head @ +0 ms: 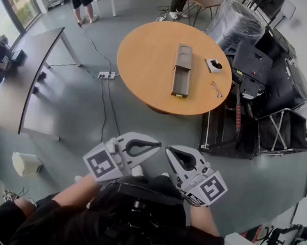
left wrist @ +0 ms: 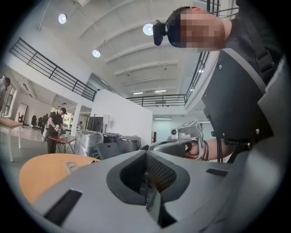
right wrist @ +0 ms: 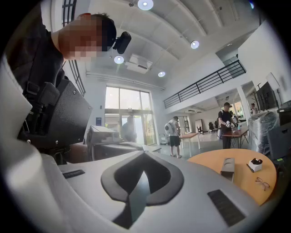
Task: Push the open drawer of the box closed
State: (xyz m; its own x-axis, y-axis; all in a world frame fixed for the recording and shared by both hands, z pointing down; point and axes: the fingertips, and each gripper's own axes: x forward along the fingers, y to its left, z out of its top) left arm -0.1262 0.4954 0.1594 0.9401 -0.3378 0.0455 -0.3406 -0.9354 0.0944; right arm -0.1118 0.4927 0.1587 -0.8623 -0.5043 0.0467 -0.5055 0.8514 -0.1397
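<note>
Grey left hand-held gripper [head: 159, 144], right hand-held gripper [head: 168, 149], jaws together, empty

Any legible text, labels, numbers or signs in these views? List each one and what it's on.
No readable words or numbers in any view.
Left tongs and right tongs: the cubes carry black-and-white square markers, which are patterns, not text.
Small yellow tag on the front of the open drawer of the long grey box on the round wooden table: too small to read.
</note>
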